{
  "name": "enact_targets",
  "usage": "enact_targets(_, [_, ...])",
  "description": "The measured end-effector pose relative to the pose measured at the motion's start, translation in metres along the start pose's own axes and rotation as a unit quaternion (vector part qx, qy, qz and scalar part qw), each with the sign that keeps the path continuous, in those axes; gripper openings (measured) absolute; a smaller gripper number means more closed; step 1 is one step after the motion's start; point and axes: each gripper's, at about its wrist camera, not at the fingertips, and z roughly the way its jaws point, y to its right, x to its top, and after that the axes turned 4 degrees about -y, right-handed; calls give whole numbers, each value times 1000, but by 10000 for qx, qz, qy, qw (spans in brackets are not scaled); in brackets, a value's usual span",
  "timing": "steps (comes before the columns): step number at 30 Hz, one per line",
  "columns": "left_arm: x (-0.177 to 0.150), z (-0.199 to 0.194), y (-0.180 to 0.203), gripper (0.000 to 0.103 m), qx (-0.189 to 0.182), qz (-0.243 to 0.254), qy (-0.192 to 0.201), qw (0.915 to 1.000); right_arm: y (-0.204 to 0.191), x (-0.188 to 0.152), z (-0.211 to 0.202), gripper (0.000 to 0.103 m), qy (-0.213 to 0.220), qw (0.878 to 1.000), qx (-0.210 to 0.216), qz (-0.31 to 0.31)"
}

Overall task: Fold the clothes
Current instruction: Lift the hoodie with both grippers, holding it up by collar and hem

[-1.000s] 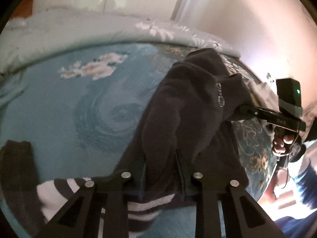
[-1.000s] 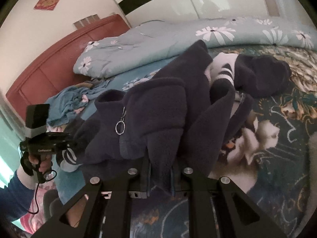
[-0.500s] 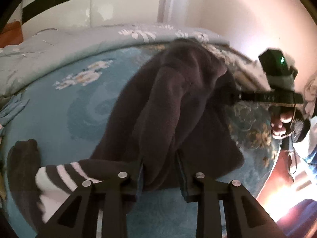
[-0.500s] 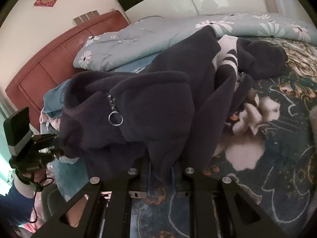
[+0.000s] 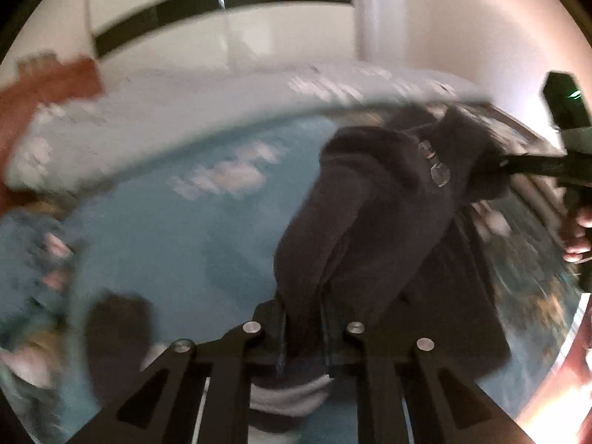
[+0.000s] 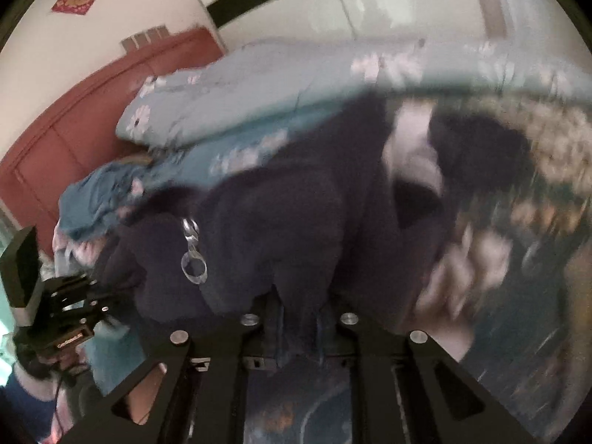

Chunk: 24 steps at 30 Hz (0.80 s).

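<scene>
A blue sleeve is worn. Each black claw, left claw and right claw, is fitted with silver screws; a thin cable is attached.

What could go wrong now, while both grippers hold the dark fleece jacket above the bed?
1. Both the left gripper and the right gripper pinch only a narrow bunch of the dark fleece jacket, so the thick fabric may slip out.
2. The striped sleeve lies crumpled behind the body and could end up folded inside, unevenly.
3. The ring zipper pull hangs loose and might catch on the fleece.
</scene>
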Motion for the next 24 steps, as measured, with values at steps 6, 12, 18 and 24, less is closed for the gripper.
enact_targets(6, [78, -85, -32, 15, 908, -212, 1193, 9885, -70, 86, -80, 13, 1344, 9868, -352, -834])
enact_targets(12, [115, -183, -16, 15, 1633, 190, 2174, 9621, -135, 130, -170, 13, 2467, 9574, -705, -1324])
enact_targets(18, [115, -281, 13, 15, 1979, 472, 3043, 9306, -171, 124, -265, 13, 3213, 9290, -822, -1639])
enact_targets(24, [89, -349, 37, 15, 2060, 690, 3504, 9111, -194, 84, -326, 12, 3604, 9057, -828, -2071])
